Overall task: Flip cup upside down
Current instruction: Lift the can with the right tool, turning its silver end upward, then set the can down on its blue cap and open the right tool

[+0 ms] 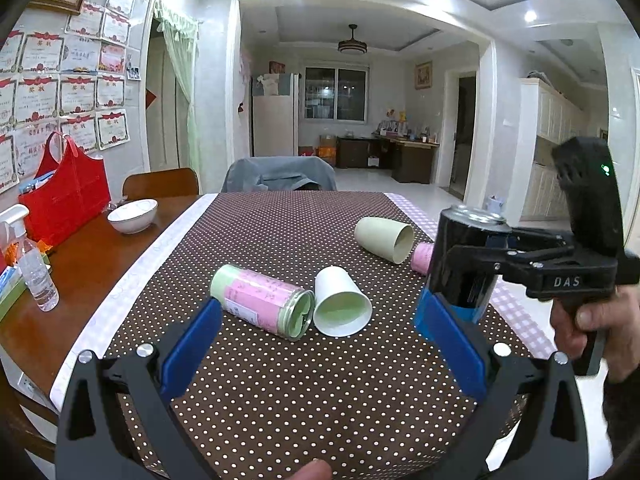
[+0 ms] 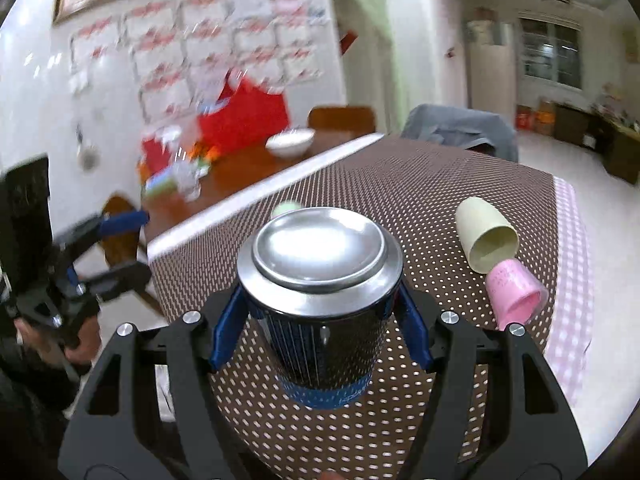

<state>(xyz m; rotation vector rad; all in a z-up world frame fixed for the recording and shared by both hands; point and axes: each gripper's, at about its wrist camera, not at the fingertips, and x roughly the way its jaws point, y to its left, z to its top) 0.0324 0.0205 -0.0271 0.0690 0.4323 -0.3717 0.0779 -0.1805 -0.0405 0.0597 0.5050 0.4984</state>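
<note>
Right wrist view: our right hand-held gripper (image 2: 322, 322) is clamped on the dark metal cup (image 2: 320, 300), bottom center of frame. Left hand-held gripper (image 1: 320, 344) gapes wide, holding nothing.

Red bag (image 1: 66, 196), white bowl (image 1: 133, 214) — spray bottle (image 1: 34, 264) nearby.

a lived-in home, its dining area: framed certificates (image 1: 68, 80) cover the wall, a fridge (image 1: 274, 114) and ceiling lamp (image 1: 352, 46) stand beyond an open archway, and a polka-dot cloth (image 1: 280, 240) covers the wooden surface (image 1: 80, 264) beside chairs (image 1: 160, 182).
</note>
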